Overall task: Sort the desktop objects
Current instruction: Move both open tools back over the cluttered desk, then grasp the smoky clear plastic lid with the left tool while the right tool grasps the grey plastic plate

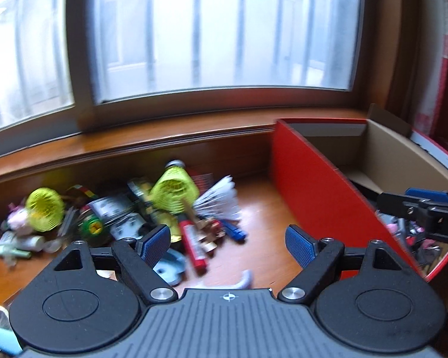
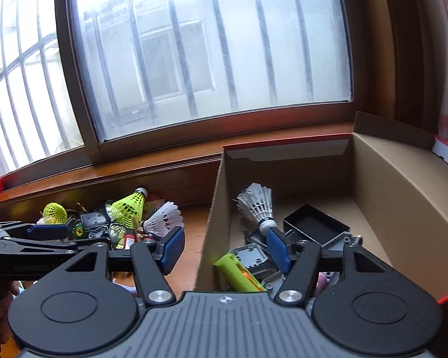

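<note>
The left gripper (image 1: pixel 227 243), spread and empty, faces the desk pile; a red tube (image 1: pixel 192 246) lies at its 11 o'clock, long axis running 12-to-6. The right gripper (image 2: pixel 225 249), also spread and empty, hangs over the cardboard box's (image 2: pixel 403 197) left wall.

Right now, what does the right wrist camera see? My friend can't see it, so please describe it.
The open right gripper hangs empty over the near edge of a red-sided cardboard box that holds a white feather shuttlecock, a black tray and a lime-green plastic tool. To the left, a jumble with a yellow mesh shuttlecock lies on the wooden desk under a window.
</note>
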Motion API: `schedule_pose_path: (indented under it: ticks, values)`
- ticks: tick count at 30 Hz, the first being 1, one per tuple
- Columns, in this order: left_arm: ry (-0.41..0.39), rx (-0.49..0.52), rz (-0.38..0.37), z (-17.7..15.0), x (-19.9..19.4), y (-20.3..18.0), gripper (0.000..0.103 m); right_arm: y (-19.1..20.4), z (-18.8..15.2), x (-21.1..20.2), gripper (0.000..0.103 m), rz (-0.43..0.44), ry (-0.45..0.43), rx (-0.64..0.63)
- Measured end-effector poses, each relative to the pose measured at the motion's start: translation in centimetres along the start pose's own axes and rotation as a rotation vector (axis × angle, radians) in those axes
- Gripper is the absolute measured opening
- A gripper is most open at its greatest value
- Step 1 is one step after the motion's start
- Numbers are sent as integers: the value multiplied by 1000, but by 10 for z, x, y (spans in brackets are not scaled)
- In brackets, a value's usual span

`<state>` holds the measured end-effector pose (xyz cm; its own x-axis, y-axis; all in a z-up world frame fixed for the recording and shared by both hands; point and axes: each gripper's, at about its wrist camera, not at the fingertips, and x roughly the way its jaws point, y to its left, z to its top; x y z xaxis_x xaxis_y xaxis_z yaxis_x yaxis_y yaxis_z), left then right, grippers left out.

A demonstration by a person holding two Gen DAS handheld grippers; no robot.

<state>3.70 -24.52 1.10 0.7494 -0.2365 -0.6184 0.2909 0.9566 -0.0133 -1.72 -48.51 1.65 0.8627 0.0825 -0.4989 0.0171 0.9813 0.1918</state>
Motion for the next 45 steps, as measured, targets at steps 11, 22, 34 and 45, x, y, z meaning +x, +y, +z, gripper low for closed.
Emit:
schedule_pose_path:
  ticks: [11,22,34,45]
  values:
    - [116,-193,175,-45,-9,87,84,76,-2,4,63,106,31,-91]
    - [195,-245,191,-69,6,106,84,143,-35,26,64,152,182,-239]
    - [212,-223,177,-79,21,106,78,142,-79,64,64,94,341,-222]
    - [206,-187,164,-81,26,107,66,144,-91,77,63,64,371,-239]
